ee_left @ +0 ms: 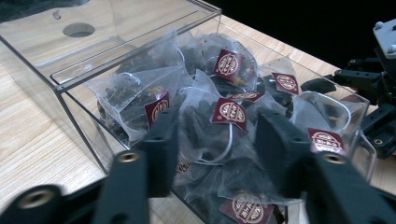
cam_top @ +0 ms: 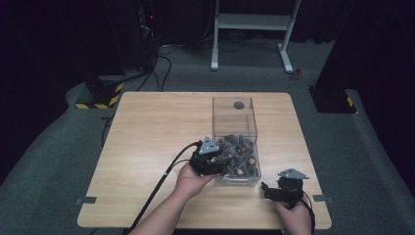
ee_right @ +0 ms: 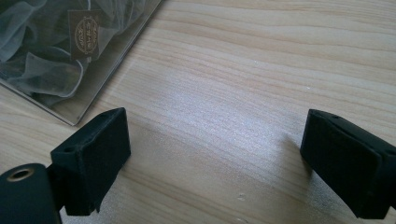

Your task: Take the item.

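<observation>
Container material: clear plastic box [cam_top: 235, 128] on the light wooden table [cam_top: 147, 147], lid tilted up at the far side, probably to leave the near half reachable from above.
Contents: mesh tea bags [ee_left: 140, 95] of dark leaf, each with a maroon tag, heaped in the near half of the box.
Left gripper position: left gripper [ee_left: 215, 135] held over the box's near-left corner, pointing down into the heap.
Left jaw state: spread apart, one on each side of a bag with a maroon tag [ee_left: 229, 112]; contact with the bag cannot be told, and nothing is clamped.
Judged step: a single bag appears to be lined up for a pick, the jaw gap set around it.
Right gripper position: right gripper [cam_top: 280, 190] low over bare wood just beside the box's near-right corner, apparently waiting out of the way.
Right jaw state: released, wide apart, nothing between them but table.
Risk: neighbouring bags lie packed and overlapping, so strings or mesh may drag along.
</observation>
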### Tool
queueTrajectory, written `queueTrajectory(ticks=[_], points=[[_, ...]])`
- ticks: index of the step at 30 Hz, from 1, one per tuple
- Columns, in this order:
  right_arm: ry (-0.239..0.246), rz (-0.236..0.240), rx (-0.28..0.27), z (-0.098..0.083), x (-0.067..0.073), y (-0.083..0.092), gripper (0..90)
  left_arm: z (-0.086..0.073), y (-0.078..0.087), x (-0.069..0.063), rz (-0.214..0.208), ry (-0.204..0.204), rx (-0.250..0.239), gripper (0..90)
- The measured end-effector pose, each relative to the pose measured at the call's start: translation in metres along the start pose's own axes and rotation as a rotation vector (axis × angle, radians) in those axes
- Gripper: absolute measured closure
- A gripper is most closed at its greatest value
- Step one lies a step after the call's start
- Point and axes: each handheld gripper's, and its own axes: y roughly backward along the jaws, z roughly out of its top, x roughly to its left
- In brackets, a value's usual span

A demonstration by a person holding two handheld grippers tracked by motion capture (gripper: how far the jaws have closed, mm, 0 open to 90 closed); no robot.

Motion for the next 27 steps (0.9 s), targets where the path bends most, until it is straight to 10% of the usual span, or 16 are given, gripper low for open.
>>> queueTrajectory(ticks=[11,27], points=[[0.0,0.0,0.0,0.0,0.0,0.0,8.2,-0.001,0.001,-0.003,0.01,-0.03,-0.001,87.9],[0.0,0.0,0.0,0.0,0.0,0.0,8.3,0.003,0.013,-0.003,0.012,-0.022,-0.063,89.8]])
